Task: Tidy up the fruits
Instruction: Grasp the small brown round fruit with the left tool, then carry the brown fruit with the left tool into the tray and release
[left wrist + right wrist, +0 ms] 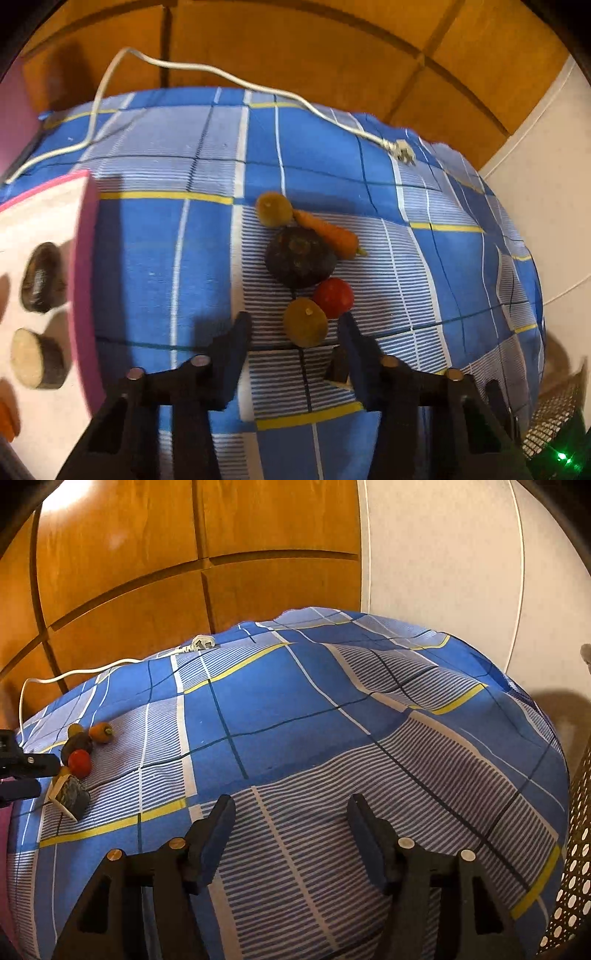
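Note:
In the left wrist view a cluster of produce lies on the blue checked cloth: a yellow-green fruit [306, 322], a red tomato [333, 297], a dark round fruit [300, 257], a carrot [328, 233] and a second yellow-green fruit [273, 209]. My left gripper [293, 341] is open and empty, its fingers on either side of the near yellow-green fruit. A pink-rimmed white tray [85, 280] at the left holds a dark piece [40, 282] and a cut round slice [37, 363]. My right gripper [291, 823] is open and empty over bare cloth. The cluster shows far left in the right wrist view, with the tomato [79, 762].
A white power cable with plug [402, 153] runs across the far side of the cloth. A small dark block on a white card [70, 797] lies near the cluster. A perforated basket [576, 867] stands at the right edge. Wooden cabinet doors [147, 572] stand behind.

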Available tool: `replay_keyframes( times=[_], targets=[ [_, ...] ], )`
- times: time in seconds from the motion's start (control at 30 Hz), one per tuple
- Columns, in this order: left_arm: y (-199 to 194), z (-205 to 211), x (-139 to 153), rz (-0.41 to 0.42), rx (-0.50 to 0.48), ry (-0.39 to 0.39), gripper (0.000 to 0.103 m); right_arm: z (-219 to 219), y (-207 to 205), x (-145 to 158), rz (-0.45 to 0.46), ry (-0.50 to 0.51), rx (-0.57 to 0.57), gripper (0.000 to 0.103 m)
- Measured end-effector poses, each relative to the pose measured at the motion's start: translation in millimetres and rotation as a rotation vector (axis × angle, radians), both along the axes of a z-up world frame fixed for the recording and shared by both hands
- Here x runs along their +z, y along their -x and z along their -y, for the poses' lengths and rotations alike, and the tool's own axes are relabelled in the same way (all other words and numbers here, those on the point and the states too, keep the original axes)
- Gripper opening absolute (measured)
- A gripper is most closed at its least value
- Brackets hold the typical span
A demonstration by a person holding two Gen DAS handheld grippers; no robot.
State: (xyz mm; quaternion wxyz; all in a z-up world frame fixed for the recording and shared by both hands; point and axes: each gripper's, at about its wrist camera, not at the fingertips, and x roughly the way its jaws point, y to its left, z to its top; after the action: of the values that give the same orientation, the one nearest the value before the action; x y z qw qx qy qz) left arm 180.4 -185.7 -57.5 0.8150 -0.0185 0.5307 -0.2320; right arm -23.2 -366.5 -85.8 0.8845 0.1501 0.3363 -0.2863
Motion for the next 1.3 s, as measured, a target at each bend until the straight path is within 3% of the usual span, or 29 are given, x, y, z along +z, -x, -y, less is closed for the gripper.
replay_keyframes(
  times=[0.2, 0.27, 0.53, 0.77, 1.03, 1.3],
  targets=[
    [0, 2, -9, 0.045, -0.049, 0.018, 0.042, -1, -1, 0, -0.004, 0.008, 0.004, 0.066],
    [0, 0, -9, 0.053, -0.047, 0.026, 0.027, -1, -1, 0, -0.006, 0.011, 0.004, 0.066],
    [8, -11, -2, 0.06, -0.043, 0.052, 0.026, -1, -1, 0, -0.009, 0.016, 0.007, 0.066],
    [31, -34, 38, 0.155, -0.024, 0.092, 0.026, -2, -2, 0, -0.013, 0.021, 0.01, 0.066],
    [61, -75, 65, 0.208, 0.067, 0.097, 0.026, -2, -3, 0, -0.022, 0.024, 0.014, 0.066],
    [82, -142, 74, 0.228, 0.224, 0.078, 0.027, -1, -3, 0, -0.023, 0.023, 0.017, 0.066]
  ],
)
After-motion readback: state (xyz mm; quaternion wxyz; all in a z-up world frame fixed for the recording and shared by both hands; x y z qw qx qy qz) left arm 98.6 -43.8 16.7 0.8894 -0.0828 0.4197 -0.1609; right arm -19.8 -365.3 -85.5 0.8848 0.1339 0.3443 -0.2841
